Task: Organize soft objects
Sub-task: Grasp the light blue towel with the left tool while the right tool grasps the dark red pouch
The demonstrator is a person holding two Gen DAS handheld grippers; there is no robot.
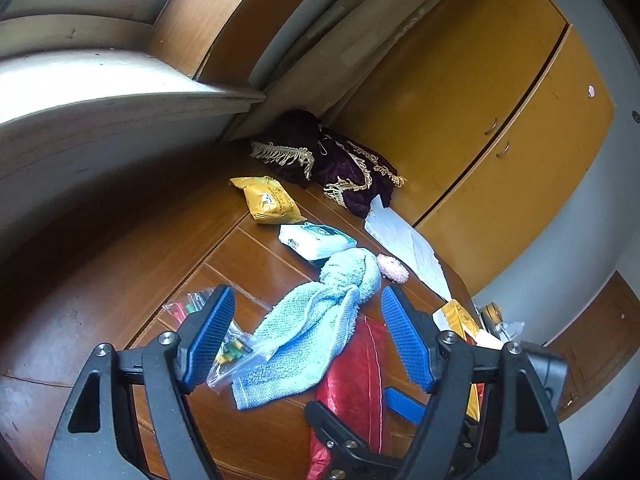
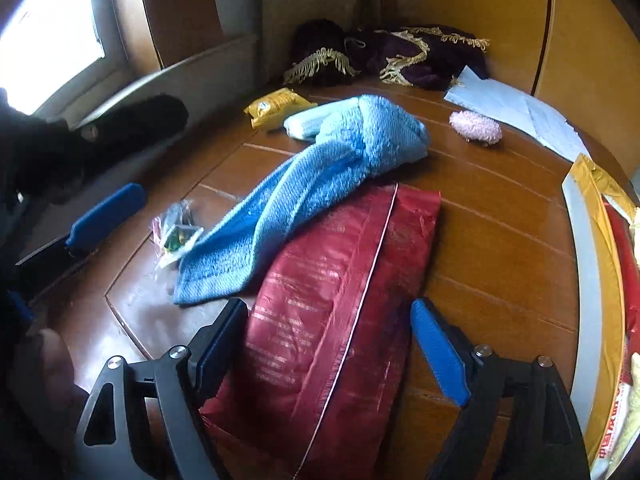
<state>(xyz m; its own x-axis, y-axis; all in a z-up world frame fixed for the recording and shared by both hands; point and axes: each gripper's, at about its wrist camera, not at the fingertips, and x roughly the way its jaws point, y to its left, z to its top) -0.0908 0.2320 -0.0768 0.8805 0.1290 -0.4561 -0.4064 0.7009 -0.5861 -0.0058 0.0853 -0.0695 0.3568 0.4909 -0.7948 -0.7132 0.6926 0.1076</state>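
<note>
A brown wooden table [image 2: 500, 240] with inlaid lines fills the near ground. Daylight enters through a window [image 2: 52, 36] at far left. Yellow cupboard doors [image 1: 500, 92] stand far right beside a pale wall [image 1: 576, 248].

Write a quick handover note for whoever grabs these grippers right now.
Left gripper: open, empty, hovering over the blue towel.
Right gripper: open, straddling the near end of the red bag, not closed on it.
The towel lies knotted on the wooden table, partly over the red bag. The pink fuzzy item sits apart.
Nothing looks sorted yet; all remains.
</note>
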